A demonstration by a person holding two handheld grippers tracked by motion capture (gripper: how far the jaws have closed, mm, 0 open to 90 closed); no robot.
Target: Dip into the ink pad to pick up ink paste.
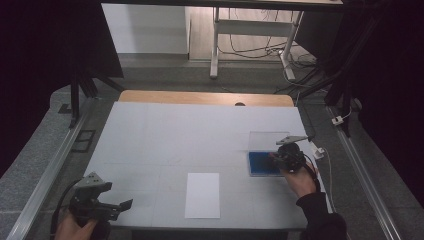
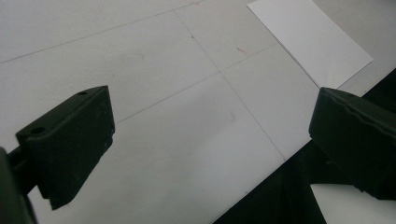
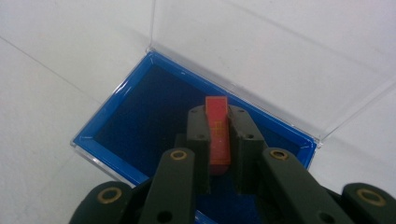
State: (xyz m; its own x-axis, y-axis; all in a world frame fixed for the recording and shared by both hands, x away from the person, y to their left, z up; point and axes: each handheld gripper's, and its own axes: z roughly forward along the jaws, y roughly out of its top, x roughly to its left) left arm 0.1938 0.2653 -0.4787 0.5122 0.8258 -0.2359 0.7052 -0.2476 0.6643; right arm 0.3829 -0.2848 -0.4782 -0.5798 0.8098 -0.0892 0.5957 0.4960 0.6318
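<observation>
A blue box (image 3: 140, 112) with a clear lid (image 3: 261, 56) hinged up behind it lies on the white table; it also shows as a blue box (image 1: 260, 164) at the table's right. My right gripper (image 3: 218, 114) hangs over the box's dark blue inside, shut on a small red-orange block (image 3: 218, 135) that stands upright between its jaws. In the high view the right gripper (image 1: 280, 157) sits at the box's right edge. My left gripper (image 1: 120, 206) rests at the table's front left corner, and in its own view the left gripper (image 2: 210, 126) stands wide open with nothing between the jaws.
A white sheet of paper (image 1: 202, 195) lies near the front edge at the middle, also visible as the paper (image 2: 310, 39) beyond the left jaws. The table's front edge (image 2: 261, 186) runs just under the left gripper. A white cable (image 1: 327, 165) trails off the right side.
</observation>
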